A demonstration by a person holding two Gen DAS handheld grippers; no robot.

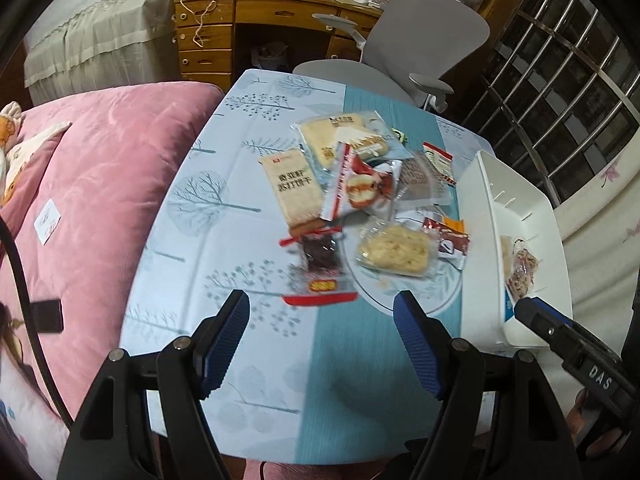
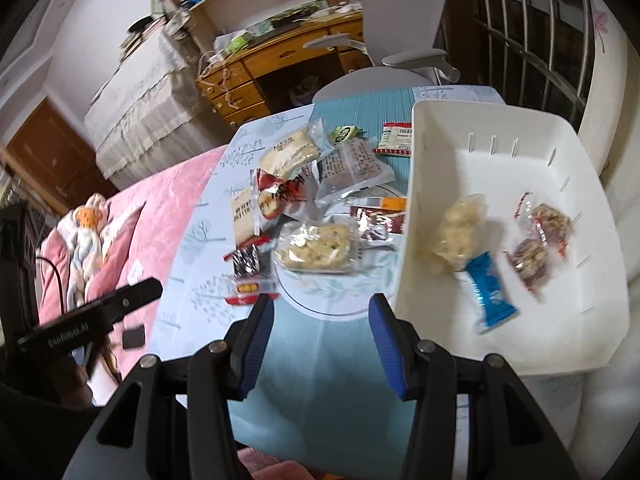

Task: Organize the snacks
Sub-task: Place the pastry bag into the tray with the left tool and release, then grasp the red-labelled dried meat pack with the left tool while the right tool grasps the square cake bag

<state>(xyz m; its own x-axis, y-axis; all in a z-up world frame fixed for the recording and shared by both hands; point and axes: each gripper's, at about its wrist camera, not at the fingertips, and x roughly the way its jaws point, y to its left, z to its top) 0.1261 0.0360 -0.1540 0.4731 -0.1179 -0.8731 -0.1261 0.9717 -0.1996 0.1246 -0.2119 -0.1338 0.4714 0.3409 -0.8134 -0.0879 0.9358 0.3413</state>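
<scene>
Several snack packets lie in a loose pile on the table: a beige cracker pack [image 1: 294, 188], a dark red-ended packet [image 1: 320, 268], a clear-wrapped pale cake [image 1: 394, 252] [image 2: 316, 248]. A white bin [image 2: 416, 184] [image 1: 480, 216] stands at the right and holds a pale puffed snack [image 2: 460, 232], a blue bar [image 2: 490, 292] and two nut clusters [image 2: 540, 240]. My left gripper [image 1: 322, 312] is open and empty, just short of the dark packet. My right gripper [image 2: 322, 314] is open and empty, between the pile and the bin's near left corner.
A pink quilted bed [image 1: 100, 180] borders the table's left edge. A grey office chair [image 1: 424, 40] and a wooden desk [image 1: 216, 36] stand beyond the far edge. A barred window [image 1: 560, 80] is at the right. The table [image 1: 240, 360] has a light blue tree-print cloth.
</scene>
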